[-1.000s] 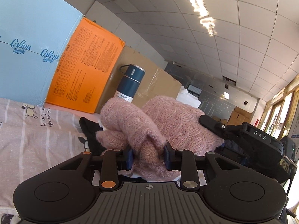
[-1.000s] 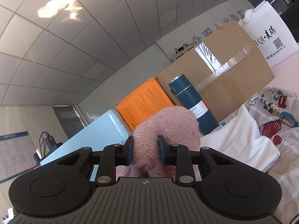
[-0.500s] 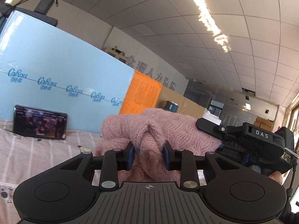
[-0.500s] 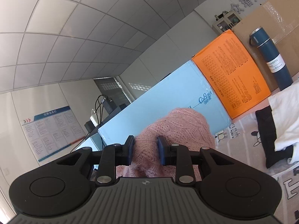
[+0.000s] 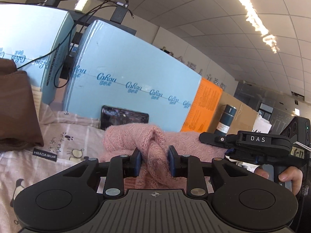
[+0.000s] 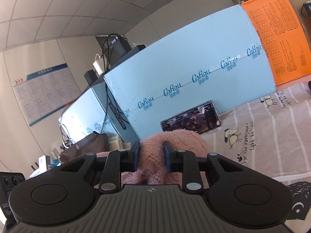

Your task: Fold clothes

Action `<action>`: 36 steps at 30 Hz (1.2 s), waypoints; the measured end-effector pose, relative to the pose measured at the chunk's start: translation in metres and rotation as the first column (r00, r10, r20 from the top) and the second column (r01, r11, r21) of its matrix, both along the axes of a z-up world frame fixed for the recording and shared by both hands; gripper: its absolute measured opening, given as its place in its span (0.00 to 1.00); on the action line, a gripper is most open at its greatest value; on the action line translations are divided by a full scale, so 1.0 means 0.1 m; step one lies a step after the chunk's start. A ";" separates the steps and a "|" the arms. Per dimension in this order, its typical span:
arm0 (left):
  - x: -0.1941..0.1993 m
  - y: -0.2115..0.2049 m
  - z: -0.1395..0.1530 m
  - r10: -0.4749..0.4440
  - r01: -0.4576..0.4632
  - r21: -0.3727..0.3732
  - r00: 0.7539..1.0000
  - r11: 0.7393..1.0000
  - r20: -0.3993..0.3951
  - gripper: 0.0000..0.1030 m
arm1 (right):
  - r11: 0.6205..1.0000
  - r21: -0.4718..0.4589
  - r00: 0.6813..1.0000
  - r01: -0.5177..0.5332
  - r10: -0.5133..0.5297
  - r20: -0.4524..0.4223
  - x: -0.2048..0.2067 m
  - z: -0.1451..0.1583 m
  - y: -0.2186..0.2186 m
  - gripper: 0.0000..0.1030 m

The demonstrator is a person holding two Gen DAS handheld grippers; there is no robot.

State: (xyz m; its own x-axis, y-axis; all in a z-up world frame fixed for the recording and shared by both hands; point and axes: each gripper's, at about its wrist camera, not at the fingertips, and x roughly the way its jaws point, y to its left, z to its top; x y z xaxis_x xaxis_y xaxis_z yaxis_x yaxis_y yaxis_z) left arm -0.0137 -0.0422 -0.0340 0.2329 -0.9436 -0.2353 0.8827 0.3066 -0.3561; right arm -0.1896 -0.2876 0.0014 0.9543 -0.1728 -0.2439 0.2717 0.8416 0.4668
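a pink knit sweater is bunched up and held off the sheet between the two tongs. the left tongs have a thick fold of it between their blue pads; the jaws are easing apart at this moment, yet the knit still fills the gap and both pads press on it. the right tongs are clamped narrow on another wad of the same sweater, wool bulging out past the fingertips. in the left view the right tongs' black body shows side-on at the right, with a hand wrapped around its grip.

below the sweater lies a pale pink striped sheet with cartoon prints. a phone with a lit screen leans against a big light-blue box. beside that box stands an orange box, then a dark blue bottle in front of a brown carton. a brown cloth is heaped at the left edge of the left view.
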 end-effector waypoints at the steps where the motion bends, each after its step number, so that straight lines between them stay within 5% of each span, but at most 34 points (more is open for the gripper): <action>1: 0.02 0.03 -0.02 -0.014 0.014 0.013 1.000 1.000 -0.017 0.34 | 1.000 -0.010 0.999 0.021 -0.021 -0.026 -0.04 -0.03 -0.01 0.24; 2: 0.03 0.04 -0.02 -0.019 0.019 0.018 0.999 1.000 -0.027 0.38 | 0.999 -0.021 0.998 0.041 -0.042 -0.052 -0.07 -0.05 -0.03 0.24; 4: 0.05 0.06 0.01 -0.013 0.013 0.011 0.999 1.000 -0.041 0.66 | 0.995 -0.045 0.991 0.089 -0.093 -0.094 -0.16 -0.10 -0.05 0.29; 6: 0.08 0.09 0.04 0.034 -0.035 -0.015 0.998 0.999 -0.050 0.83 | 0.988 -0.061 0.980 0.145 -0.152 -0.128 -0.24 -0.12 -0.08 0.35; 11: 0.34 0.05 0.24 0.141 -0.153 -0.070 0.979 0.986 -0.145 0.85 | 0.978 -0.119 0.976 0.173 -0.187 -0.115 -0.28 -0.07 -0.01 0.65; 14: 0.52 -0.06 0.26 0.160 -0.190 -0.086 0.947 0.978 -0.279 0.87 | 0.973 -0.225 0.994 0.045 -0.066 -0.088 -0.15 0.02 0.23 0.80; 17: 0.65 -0.13 0.15 0.116 -0.156 -0.079 0.920 0.985 -0.374 0.87 | 0.930 -0.335 0.987 -0.149 0.121 -0.103 0.01 0.05 0.55 0.85; 22: 0.81 -0.05 -0.04 0.118 -0.153 -0.043 0.887 0.987 -0.446 0.87 | 0.811 -0.343 0.878 -0.474 0.405 -0.255 0.36 -0.13 0.92 0.87; 26: 0.91 0.01 -0.12 0.128 -0.165 -0.032 0.858 0.986 -0.498 0.87 | 0.801 -0.382 0.875 -0.460 0.337 -0.347 0.57 -0.35 0.93 0.87; 30: 0.95 -0.07 -0.24 0.118 -0.131 0.014 0.831 0.991 -0.543 0.87 | 0.837 -0.348 0.895 -0.423 0.324 -0.308 0.57 -0.39 0.76 0.82; 33: 0.94 -0.14 -0.31 0.088 -0.089 0.026 0.821 0.996 -0.564 0.87 | 0.870 -0.308 0.913 -0.384 0.310 -0.264 0.52 -0.39 0.63 0.56; 35: 0.94 -0.13 -0.34 0.099 -0.103 0.025 0.813 0.994 -0.574 0.87 | 0.895 -0.269 0.926 -0.357 0.300 -0.229 0.48 -0.39 0.52 0.30; 36: 0.96 -0.13 -0.35 0.103 -0.108 0.026 0.810 0.994 -0.578 0.87 | 0.906 -0.247 0.932 -0.343 0.295 -0.210 0.46 -0.38 0.46 0.27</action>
